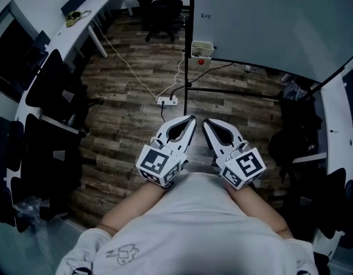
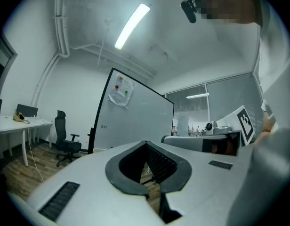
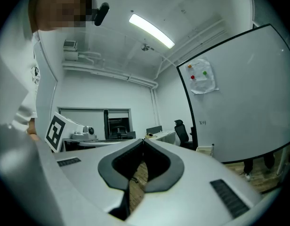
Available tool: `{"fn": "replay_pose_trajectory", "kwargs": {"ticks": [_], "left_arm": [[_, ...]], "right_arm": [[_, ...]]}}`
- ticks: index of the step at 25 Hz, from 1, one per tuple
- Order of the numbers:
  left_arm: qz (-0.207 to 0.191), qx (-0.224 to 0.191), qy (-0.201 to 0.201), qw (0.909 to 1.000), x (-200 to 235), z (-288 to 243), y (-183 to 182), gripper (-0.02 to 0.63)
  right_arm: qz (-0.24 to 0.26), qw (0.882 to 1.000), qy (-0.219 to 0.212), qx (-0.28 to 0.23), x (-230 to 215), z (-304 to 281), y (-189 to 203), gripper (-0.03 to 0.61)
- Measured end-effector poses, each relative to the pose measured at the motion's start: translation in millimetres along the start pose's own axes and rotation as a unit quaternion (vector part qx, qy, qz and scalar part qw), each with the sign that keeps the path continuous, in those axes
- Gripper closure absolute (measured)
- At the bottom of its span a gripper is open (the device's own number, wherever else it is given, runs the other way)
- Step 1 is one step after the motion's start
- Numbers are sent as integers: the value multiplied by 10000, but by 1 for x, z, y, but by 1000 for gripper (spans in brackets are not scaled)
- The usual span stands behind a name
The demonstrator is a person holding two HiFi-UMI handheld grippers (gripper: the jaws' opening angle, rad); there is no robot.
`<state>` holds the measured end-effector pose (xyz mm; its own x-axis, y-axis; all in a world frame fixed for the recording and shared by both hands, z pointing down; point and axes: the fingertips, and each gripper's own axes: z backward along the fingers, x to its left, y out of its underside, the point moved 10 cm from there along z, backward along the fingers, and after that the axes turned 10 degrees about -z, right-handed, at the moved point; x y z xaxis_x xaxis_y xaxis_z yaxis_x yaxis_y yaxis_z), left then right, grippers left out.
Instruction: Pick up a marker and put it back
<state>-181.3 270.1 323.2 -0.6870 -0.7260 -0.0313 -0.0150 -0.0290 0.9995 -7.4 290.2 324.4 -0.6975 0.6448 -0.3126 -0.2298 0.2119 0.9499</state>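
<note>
No marker shows clearly in any view. A small white box [image 1: 202,49] hangs at the lower left corner of the whiteboard [image 1: 268,22], with a red dot [image 1: 200,62] just below it. My left gripper [image 1: 191,120] and right gripper [image 1: 206,123] are held side by side close to the person's torso, pointing toward the board's foot. Both are shut with nothing between the jaws. In the left gripper view the left gripper [image 2: 145,143] aims at the whiteboard [image 2: 135,121]. In the right gripper view the right gripper [image 3: 143,140] has the whiteboard [image 3: 244,102] and white box [image 3: 205,149] to its right.
A power strip [image 1: 167,101] and its white cable lie on the wooden floor ahead. Black office chairs [image 1: 50,90] stand at the left and one [image 1: 159,7] at the back. A white desk [image 1: 87,13] runs along the upper left. A paper with magnets [image 2: 120,91] hangs on the board.
</note>
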Motion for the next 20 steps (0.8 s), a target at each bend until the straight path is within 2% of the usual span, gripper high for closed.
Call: {"fn": "replay_pose_trajectory", "kwargs": {"ticks": [8, 12, 20], "left_arm": [[240, 95, -9, 9997, 37, 3, 14, 609], [347, 118, -69, 9993, 48, -1, 19, 609], [309, 206, -333, 9988, 73, -17, 23, 609]], "right_arm": [[-153, 9995, 246, 95, -8, -31, 6, 566], [-264, 9993, 193, 174, -18, -45, 8, 566], [-362, 9990, 14, 245, -43, -76, 5, 566]]}}
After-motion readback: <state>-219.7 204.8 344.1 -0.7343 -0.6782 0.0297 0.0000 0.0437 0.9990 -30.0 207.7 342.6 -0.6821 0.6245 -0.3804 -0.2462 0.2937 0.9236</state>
